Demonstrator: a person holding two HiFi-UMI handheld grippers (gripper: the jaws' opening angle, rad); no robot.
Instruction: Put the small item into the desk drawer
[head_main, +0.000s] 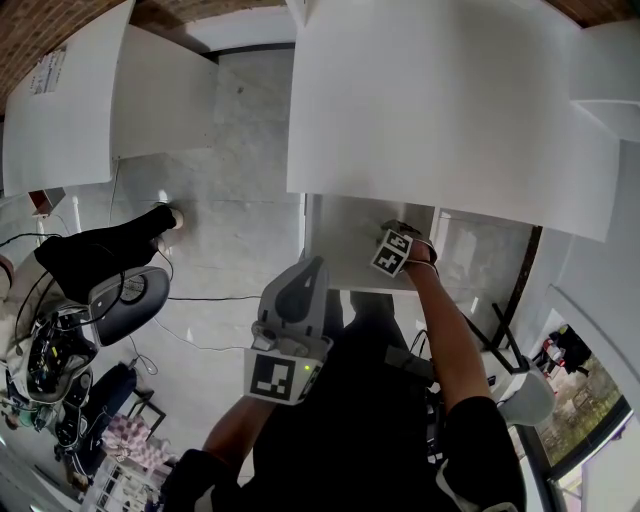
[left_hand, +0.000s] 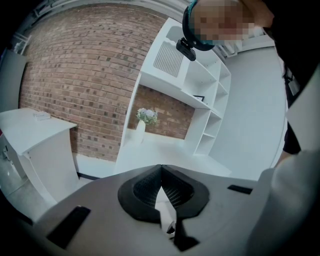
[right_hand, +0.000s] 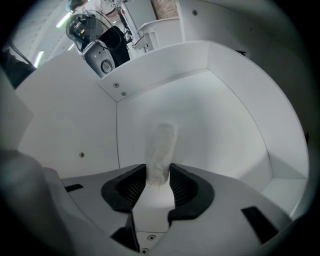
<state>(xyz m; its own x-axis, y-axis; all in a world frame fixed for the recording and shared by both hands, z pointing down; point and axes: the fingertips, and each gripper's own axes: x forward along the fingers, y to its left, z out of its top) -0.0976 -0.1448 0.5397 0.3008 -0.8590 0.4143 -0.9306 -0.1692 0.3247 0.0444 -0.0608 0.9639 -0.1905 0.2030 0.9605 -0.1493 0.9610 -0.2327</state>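
Note:
The small item (right_hand: 160, 152), a pale white roll, lies lengthwise between the pads of my right gripper (right_hand: 158, 175). Its far end is blurred, and the pads stand right beside it without clearly pressing it. The gripper is down inside the open white drawer (right_hand: 220, 125). In the head view the right gripper (head_main: 400, 250) reaches into the drawer (head_main: 340, 245) under the white desk top (head_main: 440, 110). My left gripper (head_main: 292, 335) is held back near my body, pointing away from the drawer. Its jaws meet, and the left gripper (left_hand: 160, 170) has nothing in it.
A second white desk (head_main: 70, 110) stands at the left. Below it are an office chair (head_main: 125, 295), someone's black shoe (head_main: 110, 245) and cables on the floor. The left gripper view faces a brick wall (left_hand: 80, 75), white shelves (left_hand: 200, 100) and a vase of flowers (left_hand: 145, 120).

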